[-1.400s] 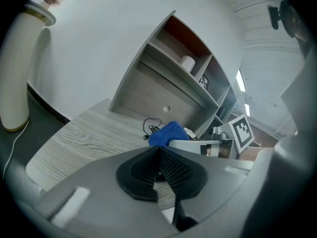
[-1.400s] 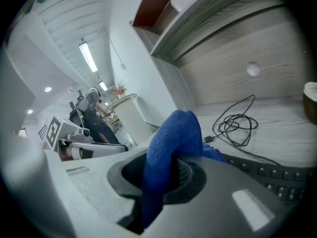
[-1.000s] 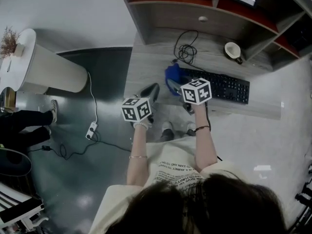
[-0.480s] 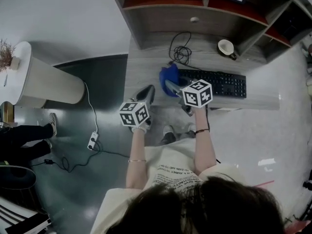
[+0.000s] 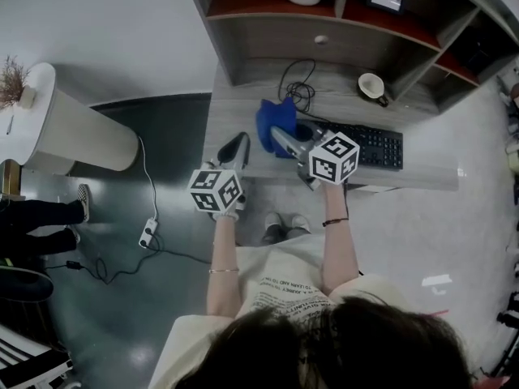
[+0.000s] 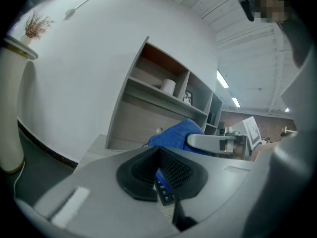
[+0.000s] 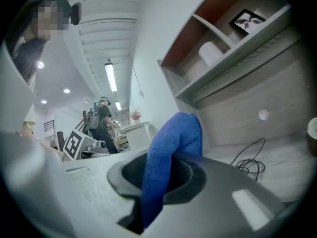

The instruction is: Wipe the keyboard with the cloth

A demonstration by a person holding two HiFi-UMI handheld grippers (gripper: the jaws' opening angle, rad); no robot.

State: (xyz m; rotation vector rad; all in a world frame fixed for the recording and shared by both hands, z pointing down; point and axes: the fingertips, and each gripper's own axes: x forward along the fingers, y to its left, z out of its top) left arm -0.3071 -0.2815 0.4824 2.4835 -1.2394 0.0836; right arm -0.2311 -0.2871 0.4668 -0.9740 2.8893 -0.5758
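Blue cloth [image 5: 272, 120] clenched in right tongs [image 5: 277, 134] over keyboard [image 5: 369, 145], left tongs [image 5: 238, 142] closed (empty), both forearms [image 5: 223, 250] outstretched

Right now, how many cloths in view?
1. The blue cloth is clamped in the right gripper, at the left end of the keyboard on the desk. No other cloth shows, though the shelf compartments are partly hidden.
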